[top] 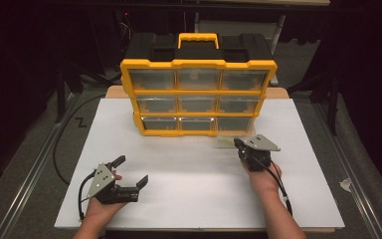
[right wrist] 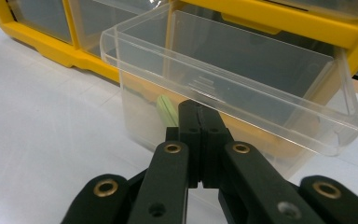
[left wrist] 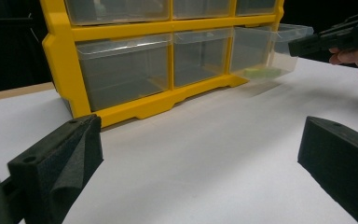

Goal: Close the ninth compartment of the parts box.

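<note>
A yellow organizer (top: pixel 197 89) with clear drawers stands upright at the back of the white table (top: pixel 194 199). Its bottom right drawer (top: pixel 227 140) is pulled out toward me, and a pale green item (right wrist: pixel 167 109) lies inside it. My right gripper (top: pixel 237 143) is at the drawer's front wall, jaws shut on the small pull tab there; its tip (right wrist: pixel 198 108) touches the clear plastic (right wrist: pixel 242 60). At the front left, my left gripper (top: pixel 132 171) rests open with nothing between its fingers. In its own view the open jaws frame bare table (left wrist: pixel 200 158), with the pulled drawer (left wrist: pixel 279 51) and the right gripper (left wrist: pixel 292 46) beyond.
The other drawers (left wrist: pixel 121 70) are pushed in. A black case with a yellow handle (top: pixel 198 40) sits behind the organizer. Metal rails (top: pixel 30 169) run along both sides of the table, and dark floor surrounds it.
</note>
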`<state>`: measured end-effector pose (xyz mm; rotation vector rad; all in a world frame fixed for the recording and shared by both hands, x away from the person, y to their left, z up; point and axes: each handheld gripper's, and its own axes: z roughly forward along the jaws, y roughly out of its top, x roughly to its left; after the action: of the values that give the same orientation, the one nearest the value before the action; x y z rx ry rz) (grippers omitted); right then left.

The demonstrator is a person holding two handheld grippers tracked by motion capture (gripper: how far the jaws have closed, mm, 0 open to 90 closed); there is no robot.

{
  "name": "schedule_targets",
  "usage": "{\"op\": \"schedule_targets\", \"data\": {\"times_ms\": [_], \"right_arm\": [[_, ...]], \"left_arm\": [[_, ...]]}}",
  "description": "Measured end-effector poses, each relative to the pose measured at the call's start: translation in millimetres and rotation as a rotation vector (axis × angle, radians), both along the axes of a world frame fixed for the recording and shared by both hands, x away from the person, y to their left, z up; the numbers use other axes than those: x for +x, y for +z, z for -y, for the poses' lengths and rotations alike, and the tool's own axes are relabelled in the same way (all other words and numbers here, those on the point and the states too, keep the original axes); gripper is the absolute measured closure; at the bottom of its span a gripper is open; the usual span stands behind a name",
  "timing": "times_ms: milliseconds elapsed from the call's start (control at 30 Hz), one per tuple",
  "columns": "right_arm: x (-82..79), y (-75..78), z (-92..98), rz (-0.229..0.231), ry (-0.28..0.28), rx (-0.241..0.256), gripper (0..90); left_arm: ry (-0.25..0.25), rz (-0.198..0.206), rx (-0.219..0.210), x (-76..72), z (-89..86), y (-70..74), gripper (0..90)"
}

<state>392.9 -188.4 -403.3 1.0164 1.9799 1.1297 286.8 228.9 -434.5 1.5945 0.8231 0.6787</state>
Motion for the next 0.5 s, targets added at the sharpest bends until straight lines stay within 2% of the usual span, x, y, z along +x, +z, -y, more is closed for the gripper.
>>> {"op": "schedule_targets", "data": {"times_ms": [500], "right_arm": [[17.5,3.0,-4.8,-0.001,-0.028,-0.027,90.0]], "left_arm": [[0.004,-0.001,-0.004,0.2,-1.4,0.2,0.4]]}}
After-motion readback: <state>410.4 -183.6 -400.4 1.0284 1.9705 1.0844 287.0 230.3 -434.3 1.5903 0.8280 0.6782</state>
